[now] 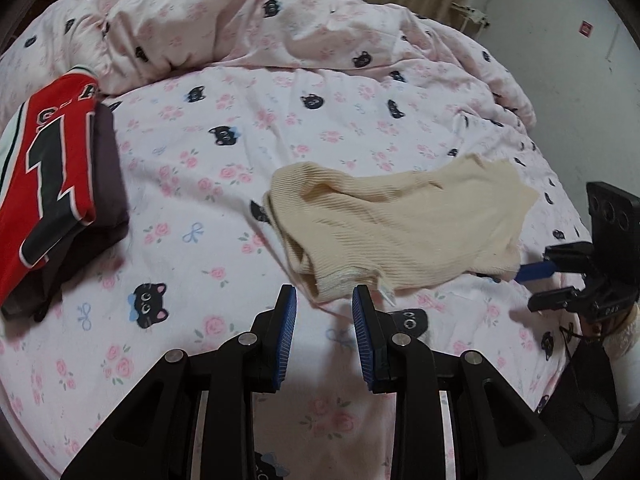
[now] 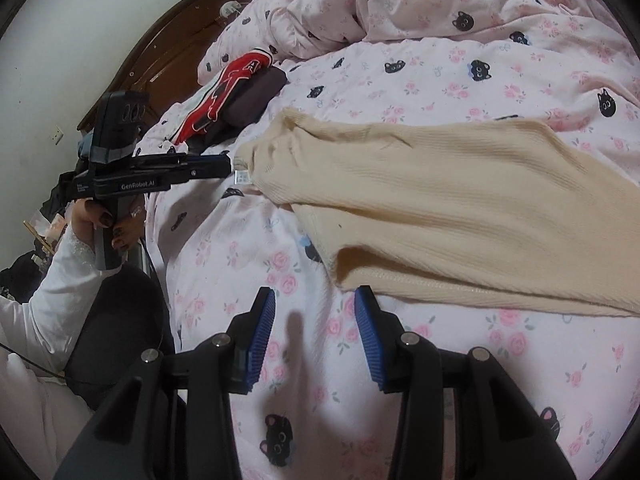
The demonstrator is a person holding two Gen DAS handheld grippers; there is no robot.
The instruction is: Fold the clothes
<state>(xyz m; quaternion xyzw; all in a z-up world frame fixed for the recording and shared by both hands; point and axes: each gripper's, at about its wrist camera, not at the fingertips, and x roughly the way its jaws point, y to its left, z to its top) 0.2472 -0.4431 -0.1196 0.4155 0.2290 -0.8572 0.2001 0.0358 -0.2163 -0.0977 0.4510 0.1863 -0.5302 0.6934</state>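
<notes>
A cream ribbed garment (image 1: 400, 224) (image 2: 460, 208) lies spread on the pink cat-print bed sheet (image 1: 224, 184) (image 2: 400, 76). My left gripper (image 1: 324, 300) is open, its blue pads just short of the garment's near hem. From the right wrist view the left gripper (image 2: 229, 167) is side-on, its tips beside the garment's white label (image 2: 242, 178). My right gripper (image 2: 316, 300) is open over the sheet, the garment's hem just past its right fingertip. In the left wrist view the right gripper (image 1: 526, 288) sits at the garment's right corner, one blue finger touching the edge.
A folded red jersey (image 1: 48, 176) (image 2: 232, 92) rests on a folded dark garment (image 1: 110, 176) (image 2: 260, 92) at the left. A rumpled duvet (image 1: 240, 20) fills the back. A brown headboard (image 2: 160, 52) and a person's hand (image 2: 92, 220) in a white sleeve are at the bedside.
</notes>
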